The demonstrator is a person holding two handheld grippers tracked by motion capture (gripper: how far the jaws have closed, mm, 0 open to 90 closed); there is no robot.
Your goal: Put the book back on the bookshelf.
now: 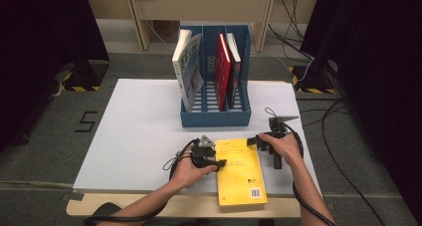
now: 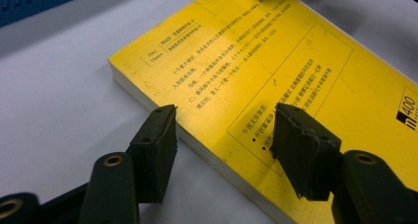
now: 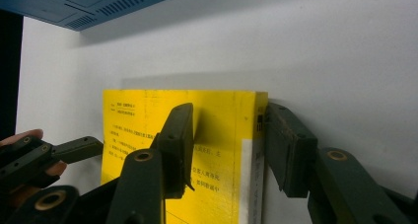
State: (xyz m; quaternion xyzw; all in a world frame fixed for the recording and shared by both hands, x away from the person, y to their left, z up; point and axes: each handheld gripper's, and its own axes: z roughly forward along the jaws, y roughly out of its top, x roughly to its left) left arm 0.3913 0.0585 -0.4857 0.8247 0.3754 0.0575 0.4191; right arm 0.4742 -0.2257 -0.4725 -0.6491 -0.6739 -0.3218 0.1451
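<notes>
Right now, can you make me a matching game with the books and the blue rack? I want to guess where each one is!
Things:
1. yellow book
2. red book
3. white book
4. blue rack

Places:
A. leaning in the rack's left slot
B. lying flat at the table's near edge
C. standing behind the flat book
D. upright in the rack's right slot

Pairs: 1-B, 2-D, 3-A, 4-C

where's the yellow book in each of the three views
High view: yellow book lies at the near table edge, between the two grippers.
Left gripper view: it runs from centre to right.
Right gripper view: it sits low centre.
Shared landmark: blue file rack, beyond the book.
</notes>
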